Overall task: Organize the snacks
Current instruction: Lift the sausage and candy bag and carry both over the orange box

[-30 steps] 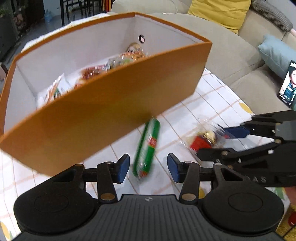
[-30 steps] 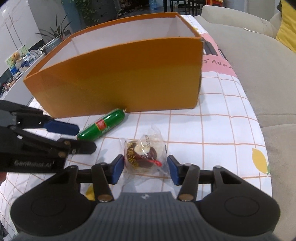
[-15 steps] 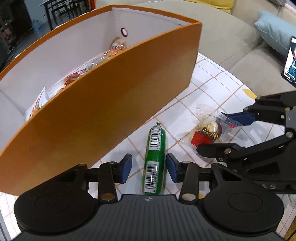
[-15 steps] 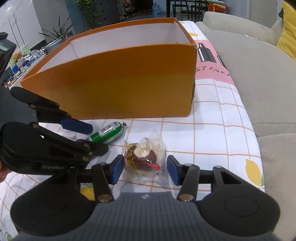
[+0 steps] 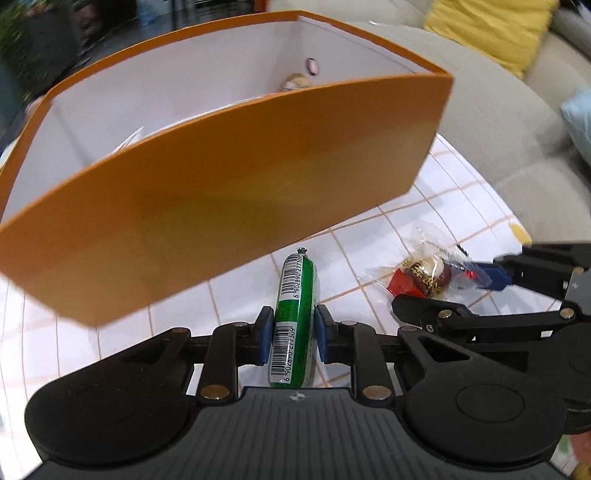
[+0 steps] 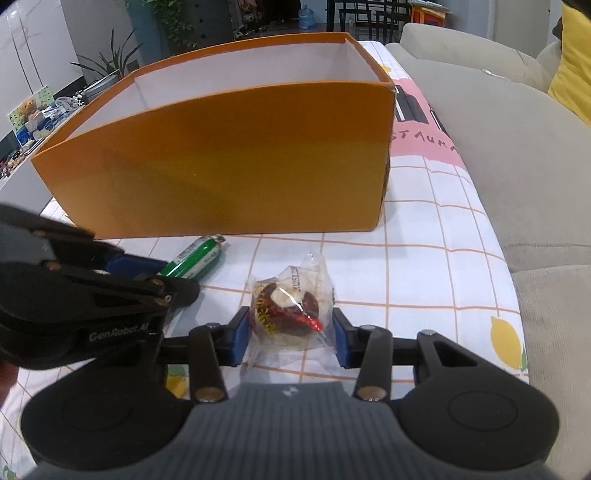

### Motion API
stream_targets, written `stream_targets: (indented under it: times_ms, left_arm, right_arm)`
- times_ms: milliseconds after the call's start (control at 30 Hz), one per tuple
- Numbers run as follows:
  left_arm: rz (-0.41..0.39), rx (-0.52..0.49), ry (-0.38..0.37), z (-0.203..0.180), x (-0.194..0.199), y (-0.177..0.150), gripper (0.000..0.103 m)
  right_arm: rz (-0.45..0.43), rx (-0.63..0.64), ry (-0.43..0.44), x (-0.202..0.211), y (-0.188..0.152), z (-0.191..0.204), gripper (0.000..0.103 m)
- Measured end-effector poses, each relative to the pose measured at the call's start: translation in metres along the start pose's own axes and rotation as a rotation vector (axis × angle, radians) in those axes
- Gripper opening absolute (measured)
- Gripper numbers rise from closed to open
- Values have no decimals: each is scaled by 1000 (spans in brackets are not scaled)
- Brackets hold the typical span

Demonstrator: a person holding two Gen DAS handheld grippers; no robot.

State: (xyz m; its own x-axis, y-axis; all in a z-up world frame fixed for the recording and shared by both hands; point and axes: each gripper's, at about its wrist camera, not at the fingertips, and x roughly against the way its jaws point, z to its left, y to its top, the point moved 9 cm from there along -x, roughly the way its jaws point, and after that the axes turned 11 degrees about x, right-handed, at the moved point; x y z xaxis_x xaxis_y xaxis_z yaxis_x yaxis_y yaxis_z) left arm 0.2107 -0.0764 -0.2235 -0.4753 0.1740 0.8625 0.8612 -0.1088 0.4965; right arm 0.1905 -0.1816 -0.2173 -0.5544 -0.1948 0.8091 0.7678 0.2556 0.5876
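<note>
An orange box [image 5: 236, 192] with white inside walls stands on the checked tablecloth and holds several snack packets. My left gripper [image 5: 290, 338] is shut on a green sausage stick [image 5: 295, 317] just in front of the box. The stick also shows in the right wrist view [image 6: 195, 258]. My right gripper [image 6: 288, 336] is open, and its blue pads stand on either side of a clear-wrapped chocolate candy [image 6: 286, 306] that lies on the cloth. The candy also shows in the left wrist view [image 5: 424, 273]. The orange box fills the back of the right wrist view [image 6: 229, 166].
A beige sofa [image 6: 517, 155] runs along the table's right side, with a yellow cushion [image 5: 491, 29] on it. The tablecloth [image 6: 424, 266] ends at the right edge near the sofa. Plants and furniture stand far behind the box.
My left gripper has moved forward over the green sausage stick and shut on it. My right gripper's pads have narrowed a little around the wrapped candy.
</note>
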Motion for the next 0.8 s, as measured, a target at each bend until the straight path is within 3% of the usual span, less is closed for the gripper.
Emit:
stream_targets:
  times_ms: [300, 533, 800]
  left_arm:
    - [-75, 184, -13, 23, 42, 1, 26]
    - [-165, 273, -56, 30, 88, 19, 26]
    - [-256, 273, -80, 33, 129, 57, 26]
  right_arm:
    - [17, -42, 21, 12, 4, 2, 41]
    - [-69, -26, 27, 49, 28, 9, 41]
    - [-202, -10, 35, 96, 74, 7, 41]
